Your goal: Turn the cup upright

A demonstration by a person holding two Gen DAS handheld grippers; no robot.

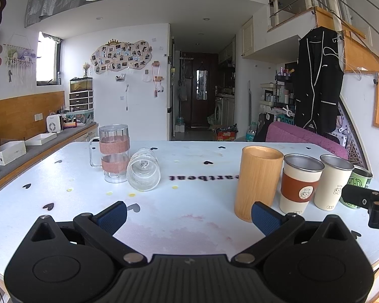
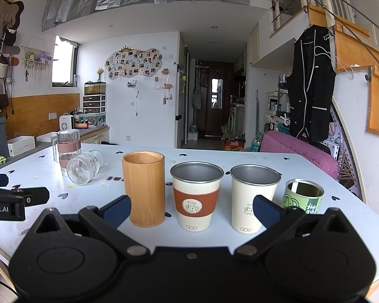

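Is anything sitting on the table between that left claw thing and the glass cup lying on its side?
Nothing solid: in the left wrist view, only bare white tabletop with printed hearts and yellow dots lies between the open left gripper and the tipped ribbed clear glass cup.

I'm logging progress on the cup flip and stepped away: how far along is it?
Nothing looks done yet: the ribbed glass cup lies on its side on the table, beside the upright glass mug. In hand: nothing; the left gripper and right gripper are both open and empty, short of the cup. Left: reach it, grip it, stand it upright.
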